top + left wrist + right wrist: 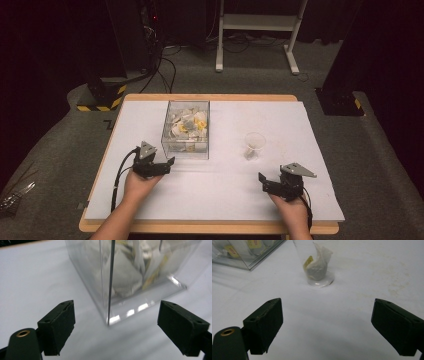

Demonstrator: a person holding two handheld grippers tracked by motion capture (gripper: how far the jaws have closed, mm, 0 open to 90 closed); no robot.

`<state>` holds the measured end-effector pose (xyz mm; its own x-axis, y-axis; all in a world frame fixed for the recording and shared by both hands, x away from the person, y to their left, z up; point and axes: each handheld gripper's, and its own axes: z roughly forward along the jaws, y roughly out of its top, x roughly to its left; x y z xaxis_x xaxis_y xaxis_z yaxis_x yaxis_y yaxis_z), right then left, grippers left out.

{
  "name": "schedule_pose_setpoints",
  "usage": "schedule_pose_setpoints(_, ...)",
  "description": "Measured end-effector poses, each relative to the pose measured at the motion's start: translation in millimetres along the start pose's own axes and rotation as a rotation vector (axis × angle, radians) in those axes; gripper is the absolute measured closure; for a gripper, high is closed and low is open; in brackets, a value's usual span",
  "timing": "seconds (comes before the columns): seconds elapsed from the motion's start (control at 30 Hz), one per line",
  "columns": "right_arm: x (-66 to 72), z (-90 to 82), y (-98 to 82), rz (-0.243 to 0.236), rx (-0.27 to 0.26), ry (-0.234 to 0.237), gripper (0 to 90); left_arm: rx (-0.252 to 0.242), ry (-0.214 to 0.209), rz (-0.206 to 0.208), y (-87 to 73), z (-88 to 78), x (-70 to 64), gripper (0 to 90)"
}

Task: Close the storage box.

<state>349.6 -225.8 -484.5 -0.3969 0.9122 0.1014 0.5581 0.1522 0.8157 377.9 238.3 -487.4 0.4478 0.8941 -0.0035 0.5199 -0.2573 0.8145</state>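
Tea bags fill the clear box point(186, 129) at mid-table, just beyond my left gripper point(159, 165), whose jaws stand apart w/ nothing between them, facing the box's near corner. My right gripper point(267, 185), jaws likewise wide and empty, sits near the front edge, pointed at the plastic cup point(254, 145), well apart from it. One tea bag point(316, 266) already stands in the cup; I judge the transfer barely begun, w/ most bags left in the box. High view gives the whole layout on the white table point(225, 200); right gripper view alone reveals the bag's yellow tag and faint stains on the table; left gripper view shows the box's corner edge up close.
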Motion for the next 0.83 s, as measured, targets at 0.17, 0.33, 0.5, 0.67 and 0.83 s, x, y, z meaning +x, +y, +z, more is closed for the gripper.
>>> schedule_pose_setpoints(0.17, -10.3, 0.3, -1.2, -0.036, 0.052, -0.073, 10.9, 0.136, -0.004, -0.008, -27.6, -21.7, 14.9, 14.8)
schedule_pose_setpoints(0.33, -25.3, 6.6, -5.9, -0.054, 0.155, -0.132, 10.3, 0.154, 0.045, 0.001, -51.1, -39.7, 25.2, 12.0)
schedule_pose_setpoints(0.5, -29.5, 13.5, -9.2, -0.054, 0.205, -0.132, 8.1, 0.141, 0.073, -0.034, -55.3, -41.3, 25.2, 11.5)
schedule_pose_setpoints(0.67, -28.9, 13.3, -10.8, -0.052, 0.194, -0.139, 8.0, 0.138, 0.064, -0.042, -56.1, -41.4, 25.6, 11.5)
schedule_pose_setpoints(0.83, -27.7, 13.1, -11.7, -0.047, 0.185, -0.149, 8.0, 0.140, 0.068, -0.034, -56.0, -41.6, 25.8, 11.4)
